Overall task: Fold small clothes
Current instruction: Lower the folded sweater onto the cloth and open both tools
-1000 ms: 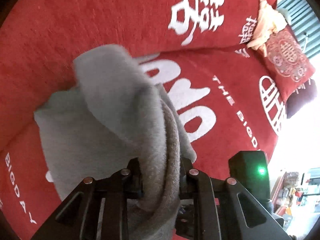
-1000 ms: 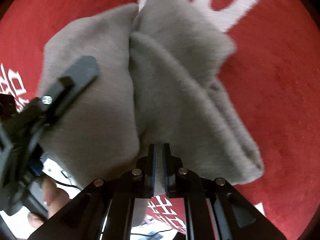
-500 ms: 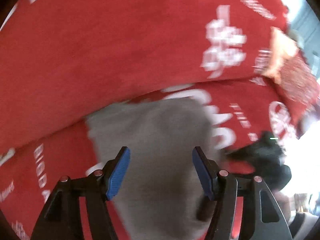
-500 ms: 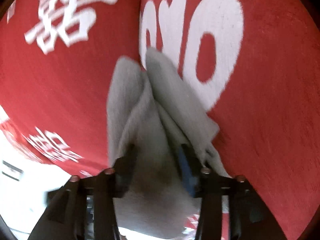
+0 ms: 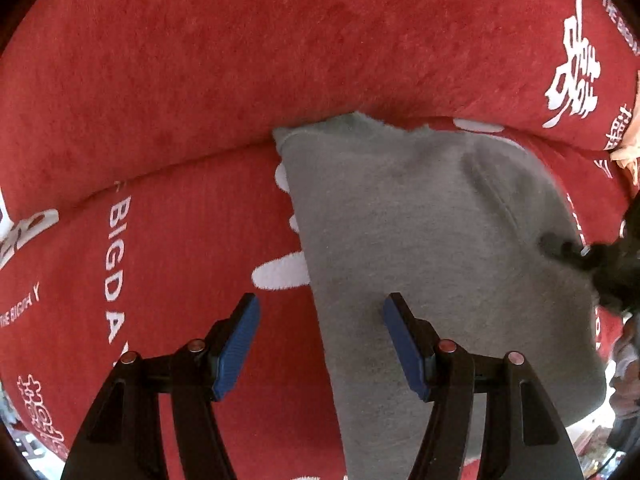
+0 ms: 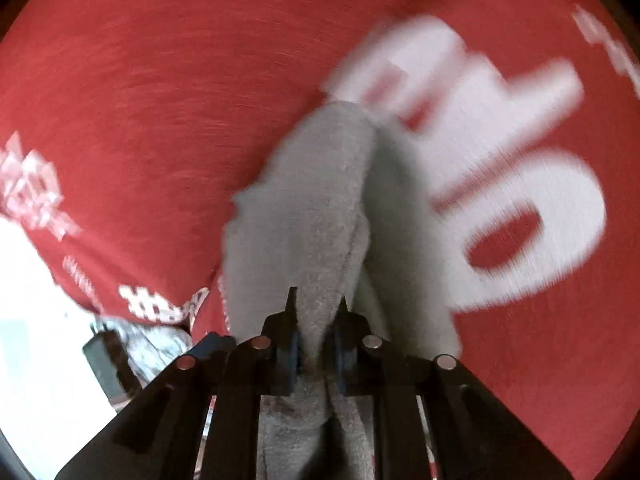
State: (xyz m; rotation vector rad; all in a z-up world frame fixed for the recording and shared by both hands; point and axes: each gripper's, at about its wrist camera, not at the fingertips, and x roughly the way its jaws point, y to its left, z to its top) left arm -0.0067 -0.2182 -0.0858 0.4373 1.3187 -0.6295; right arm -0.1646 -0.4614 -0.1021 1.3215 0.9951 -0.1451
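A small grey fleece garment [image 5: 420, 240] lies spread on the red sofa cover [image 5: 160, 80], its far corner at the crease of the backrest. My left gripper [image 5: 322, 304] points down over the garment's left edge, open, blue pads apart and nothing gripped. My right gripper shows as a black shape [image 5: 592, 260] at the garment's right edge. In the right wrist view, which is blurred, the right gripper [image 6: 319, 300] has its jaws closing, with a bunched fold of the grey garment [image 6: 312, 208] pressed between the pads and raised off the cover.
The red cover carries large white lettering [image 6: 500, 200] and characters [image 5: 572, 76]. An orange cloth [image 5: 628, 156] peeks in at the far right. Past the sofa's front edge is bright floor with a dark object [image 6: 104, 356].
My left gripper let go of the grey cloth, opened and shifted; the garment now lies flat. My right gripper opened briefly, then closed on a fold and rose with it.
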